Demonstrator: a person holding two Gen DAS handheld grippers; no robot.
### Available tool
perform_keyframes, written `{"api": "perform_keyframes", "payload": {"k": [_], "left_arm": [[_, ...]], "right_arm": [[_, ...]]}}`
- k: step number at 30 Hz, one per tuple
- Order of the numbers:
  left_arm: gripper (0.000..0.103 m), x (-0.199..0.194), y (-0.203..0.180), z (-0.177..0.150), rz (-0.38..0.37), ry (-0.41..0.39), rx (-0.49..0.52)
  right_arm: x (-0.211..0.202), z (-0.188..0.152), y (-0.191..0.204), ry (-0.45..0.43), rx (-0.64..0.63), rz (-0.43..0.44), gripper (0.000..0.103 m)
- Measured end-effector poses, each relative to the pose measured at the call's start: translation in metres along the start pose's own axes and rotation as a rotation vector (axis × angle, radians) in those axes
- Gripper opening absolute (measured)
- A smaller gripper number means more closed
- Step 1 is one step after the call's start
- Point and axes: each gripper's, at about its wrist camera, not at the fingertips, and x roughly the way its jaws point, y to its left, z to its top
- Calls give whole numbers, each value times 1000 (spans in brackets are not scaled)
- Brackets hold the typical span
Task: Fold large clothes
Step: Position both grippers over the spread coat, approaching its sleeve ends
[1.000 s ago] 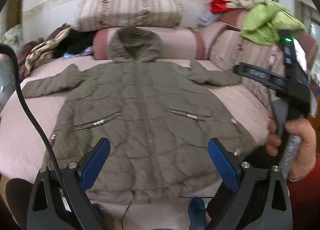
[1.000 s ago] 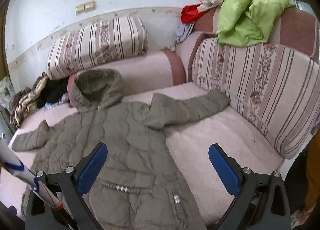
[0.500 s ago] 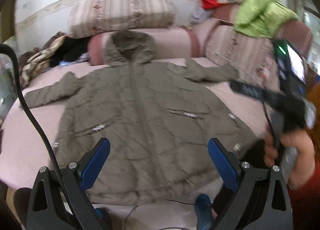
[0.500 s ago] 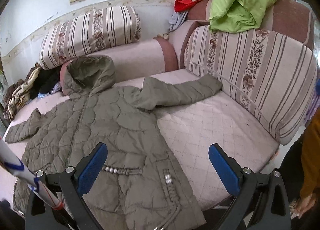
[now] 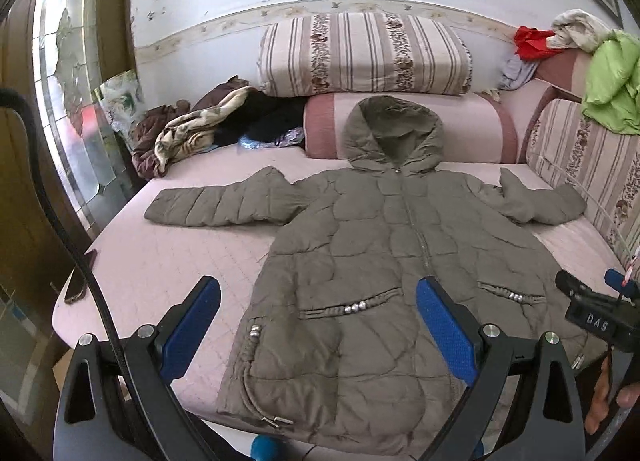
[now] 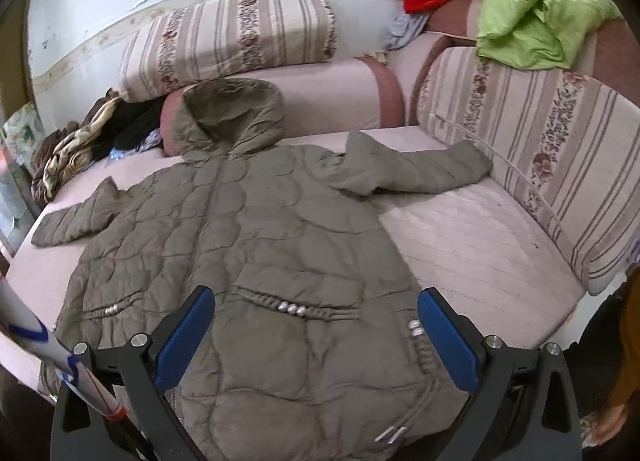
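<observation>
Both tongs, the left gripper (image 5: pixel 318 325) and right gripper (image 6: pixel 316 331), hang spread wide and empty over the hem of the olive hooded coat (image 5: pixel 400 261), which lies flat, front up, sleeves out, on the pink sofa bed (image 5: pixel 160 261). Folding looks unstarted; next, each sleeve (image 6: pixel 416 173) likely needs pinching and drawing inward.

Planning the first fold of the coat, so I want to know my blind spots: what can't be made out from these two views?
- Coat hem: in the left wrist view, partly behind the left gripper; in the right wrist view, behind the right gripper.
- Right gripper's fingertips: cut off by the left wrist view's right edge.
- Dark flat object at the mattress corner: too small to identify.
</observation>
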Motion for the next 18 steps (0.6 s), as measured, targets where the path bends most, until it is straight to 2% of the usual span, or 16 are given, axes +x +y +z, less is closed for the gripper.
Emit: {"api": "perform_keyframes", "payload": {"k": [5,10,14,18], "left_arm": [[98,16,-7,-2,11,73,4],[98,16,-6,-7,18,86,-35],[98,17,-14,-13,32,124,-35],[98,23,-24,-11,35,163,-18]], "right_arm": [[5,-3,2,4,-19,-13,99],[2,-2,-12,-15,16,-10,96],[7,-11,-20,2,25,-23,96],[30,-21,-25,95,35,-5,95]]}}
